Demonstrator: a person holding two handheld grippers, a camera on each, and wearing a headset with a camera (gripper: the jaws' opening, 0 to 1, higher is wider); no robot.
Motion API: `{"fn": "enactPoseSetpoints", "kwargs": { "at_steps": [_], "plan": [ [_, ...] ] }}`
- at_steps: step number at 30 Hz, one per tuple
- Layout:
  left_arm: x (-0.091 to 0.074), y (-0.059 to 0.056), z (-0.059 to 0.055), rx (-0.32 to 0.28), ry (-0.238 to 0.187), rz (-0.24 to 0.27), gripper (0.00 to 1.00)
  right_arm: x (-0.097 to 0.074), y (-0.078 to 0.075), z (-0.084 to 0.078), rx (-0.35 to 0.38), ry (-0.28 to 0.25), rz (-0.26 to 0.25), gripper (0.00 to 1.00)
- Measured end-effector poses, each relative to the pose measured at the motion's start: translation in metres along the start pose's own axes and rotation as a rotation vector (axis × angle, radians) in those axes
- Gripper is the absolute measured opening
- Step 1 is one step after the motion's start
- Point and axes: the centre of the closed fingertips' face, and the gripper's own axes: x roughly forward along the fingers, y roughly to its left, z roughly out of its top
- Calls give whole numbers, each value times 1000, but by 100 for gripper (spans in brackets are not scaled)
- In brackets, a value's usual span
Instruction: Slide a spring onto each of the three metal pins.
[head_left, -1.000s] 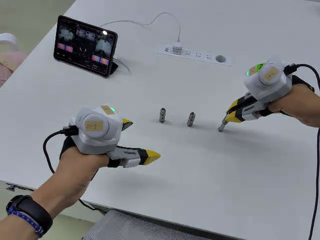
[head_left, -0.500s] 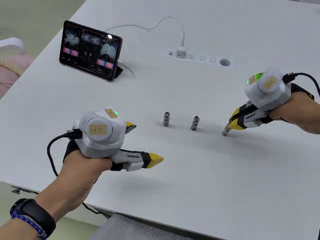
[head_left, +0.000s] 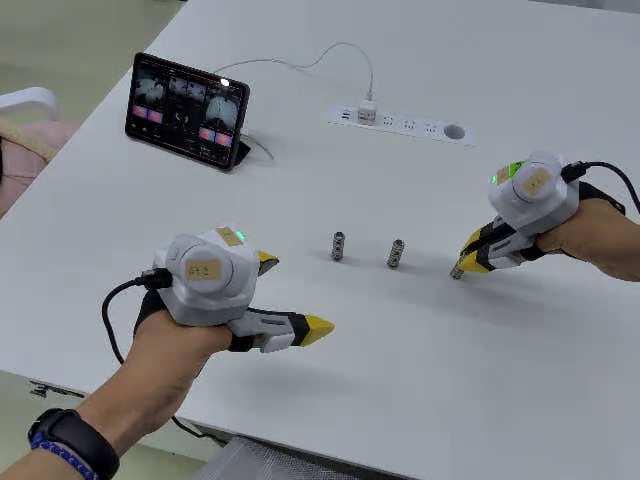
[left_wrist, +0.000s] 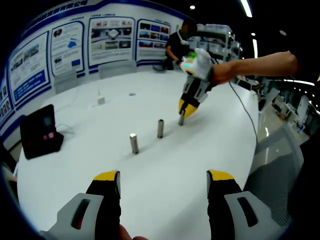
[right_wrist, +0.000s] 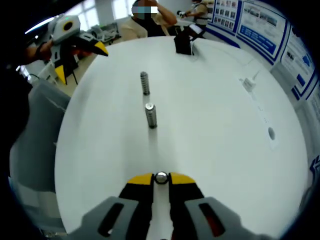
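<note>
Two short metal pins stand upright mid-table, each with a spring coiled round it: one (head_left: 338, 245) (left_wrist: 134, 143) (right_wrist: 144, 82) and its neighbour (head_left: 396, 253) (left_wrist: 160, 128) (right_wrist: 151, 115). A third pin (head_left: 457, 270) (left_wrist: 182, 119) (right_wrist: 161, 177) stands to their right with its foot on the table, and my right gripper (head_left: 468, 260) (left_wrist: 189, 105) (right_wrist: 161, 179) is shut on it. Whether this pin carries a spring is hidden by the jaws. My left gripper (head_left: 295, 297) (left_wrist: 164, 176) (right_wrist: 80, 60) hovers open near the table's front edge, holding nothing.
A tablet (head_left: 187, 110) leans on its stand at the back left. A white power strip (head_left: 400, 124) with a plugged-in cable lies at the back. The white table (head_left: 420, 380) stretches bare in front. A person stands beyond the table's far end (left_wrist: 176, 42).
My right gripper has sunk closer to the table with the third pin, so less of the pin shows below its jaws. The left gripper has held its place; the camera shifted.
</note>
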Motion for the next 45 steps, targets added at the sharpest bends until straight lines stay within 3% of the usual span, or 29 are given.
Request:
{"fn": "enactPoseSetpoints", "kwargs": {
  "at_steps": [8, 17, 38, 45],
  "plan": [
    [0, 0, 1, 1, -6, -1, 71, -3, 0, -3, 25, -3, -15, 20],
    [1, -1, 5, -2, -16, -3, 72, -10, 0, -13, 107, -38, -37, 29],
    [4, 3, 15, -30, -41, 2, 74, -33, 12, -21, 307, -182, -87, 47],
    [0, 7, 21, -47, -67, 6, 74, -41, 19, -21, 365, -242, -105, 59]
  ]
}}
